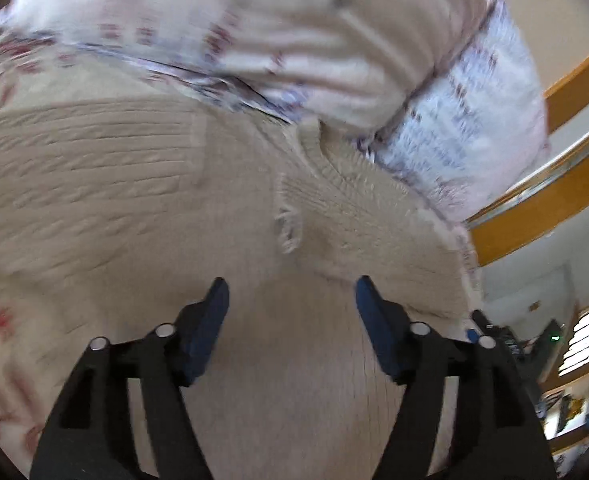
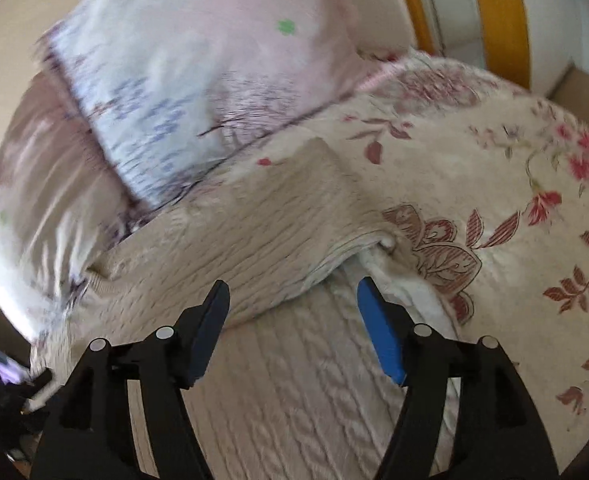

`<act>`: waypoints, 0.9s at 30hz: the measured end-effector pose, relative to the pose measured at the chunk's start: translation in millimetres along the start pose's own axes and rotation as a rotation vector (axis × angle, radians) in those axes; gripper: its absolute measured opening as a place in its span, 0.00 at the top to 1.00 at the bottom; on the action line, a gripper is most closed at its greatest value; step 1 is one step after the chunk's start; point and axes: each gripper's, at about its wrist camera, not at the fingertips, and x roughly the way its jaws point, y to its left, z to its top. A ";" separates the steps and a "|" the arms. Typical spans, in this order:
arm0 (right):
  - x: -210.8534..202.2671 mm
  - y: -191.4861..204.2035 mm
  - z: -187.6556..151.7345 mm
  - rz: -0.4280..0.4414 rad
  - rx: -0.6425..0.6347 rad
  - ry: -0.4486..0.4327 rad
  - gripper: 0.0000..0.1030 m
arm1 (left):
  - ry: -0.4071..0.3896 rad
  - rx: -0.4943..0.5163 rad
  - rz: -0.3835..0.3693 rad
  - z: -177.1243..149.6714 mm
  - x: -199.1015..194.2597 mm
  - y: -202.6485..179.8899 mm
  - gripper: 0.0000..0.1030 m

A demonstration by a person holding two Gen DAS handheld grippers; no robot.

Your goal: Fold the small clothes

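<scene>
The left gripper (image 1: 290, 292) hangs spread wide with nothing between its blue pads, over the beige knit sweater (image 1: 134, 184) filling mid-frame. The right gripper (image 2: 292, 294) is equally spread above the sweater's folded edge (image 2: 334, 252) at center. The sweater lies on a floral bedspread (image 2: 514, 184), bare toward the right of the frame. A pale pillow (image 2: 166, 80) borders upper left; a yellow wooden frame (image 1: 574, 80) shows at right.

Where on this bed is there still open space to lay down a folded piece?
The flowered bedspread lies bare to the right of the beige knit sweater. Behind the sweater it is crowded: pillows press right against its far edge.
</scene>
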 end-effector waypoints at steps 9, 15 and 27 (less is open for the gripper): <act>10.8 26.5 -28.2 0.196 -0.118 0.051 0.28 | -0.277 -0.417 0.096 -30.7 -132.5 148.7 0.40; 9.9 27.8 -32.6 0.221 -0.130 0.054 0.27 | -0.362 -0.605 0.100 -29.1 -150.7 203.0 0.54; 14.7 25.5 -33.8 0.262 -0.115 0.095 0.27 | -0.464 -0.779 0.089 -8.4 -154.7 239.2 0.94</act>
